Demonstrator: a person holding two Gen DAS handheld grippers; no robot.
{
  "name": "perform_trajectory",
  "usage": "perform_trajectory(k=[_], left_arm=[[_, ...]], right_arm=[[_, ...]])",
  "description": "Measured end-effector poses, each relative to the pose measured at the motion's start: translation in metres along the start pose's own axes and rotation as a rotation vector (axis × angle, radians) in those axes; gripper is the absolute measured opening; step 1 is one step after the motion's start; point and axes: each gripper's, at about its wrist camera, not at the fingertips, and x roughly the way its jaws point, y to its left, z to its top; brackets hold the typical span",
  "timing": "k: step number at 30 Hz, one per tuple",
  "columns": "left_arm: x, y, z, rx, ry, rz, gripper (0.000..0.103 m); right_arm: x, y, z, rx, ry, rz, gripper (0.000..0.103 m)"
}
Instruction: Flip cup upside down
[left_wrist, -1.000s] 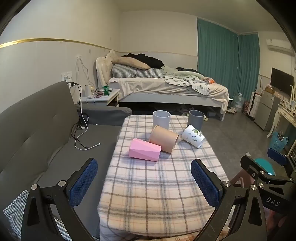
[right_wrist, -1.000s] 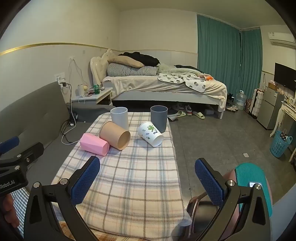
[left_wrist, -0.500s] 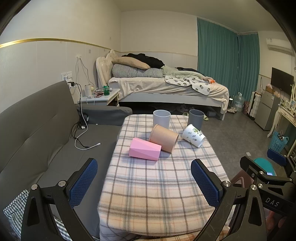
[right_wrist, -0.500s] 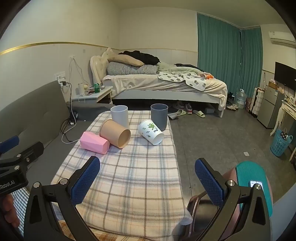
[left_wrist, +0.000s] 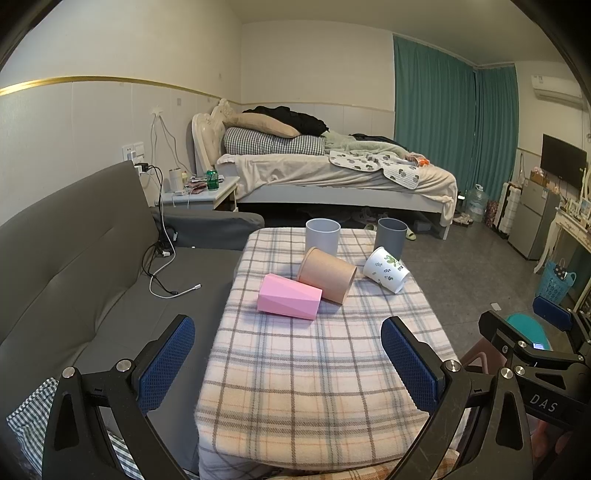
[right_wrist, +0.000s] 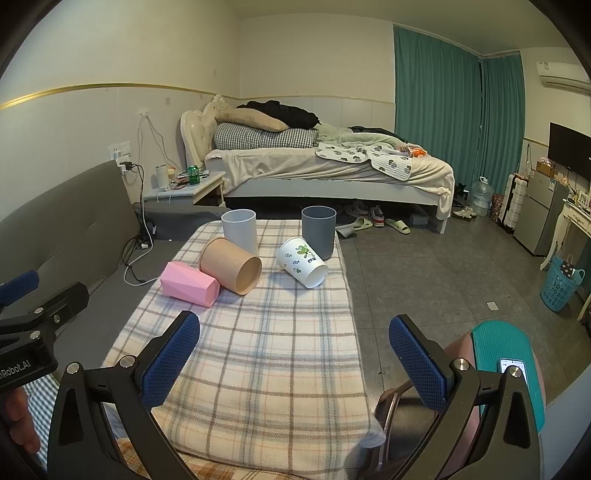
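Observation:
Several cups are on a table with a plaid cloth (left_wrist: 314, 369) (right_wrist: 266, 362). A pink faceted cup (left_wrist: 290, 301) (right_wrist: 189, 283), a tan cup (left_wrist: 327, 274) (right_wrist: 231, 265) and a white leaf-print cup (left_wrist: 386, 270) (right_wrist: 302, 261) lie on their sides. A light grey cup (left_wrist: 322, 236) (right_wrist: 239, 230) and a dark grey cup (left_wrist: 392, 233) (right_wrist: 318, 232) stand upright behind them. My left gripper (left_wrist: 288, 362) and right gripper (right_wrist: 295, 362) are both open and empty, held above the near end of the table, well short of the cups.
A grey sofa (left_wrist: 74, 258) with a charging cable (left_wrist: 173, 291) runs along the table's left side. A bed (left_wrist: 332, 173) and a nightstand (left_wrist: 201, 192) stand behind. Open tiled floor (right_wrist: 443, 277) lies to the right, with a blue basket (right_wrist: 561, 282).
Both views have shifted slightly, the cups sitting a touch nearer in the right wrist view. No cup has moved and both grippers stay open.

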Motion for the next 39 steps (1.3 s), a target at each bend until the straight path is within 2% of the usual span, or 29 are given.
perform_trajectory(k=[39], left_arm=[[0.0008, -0.0027, -0.0065, 0.002, 0.004, 0.001, 0.103]], right_arm=[[-0.0025, 0.0006, 0.0064, -0.003, 0.003, 0.005, 0.103]])
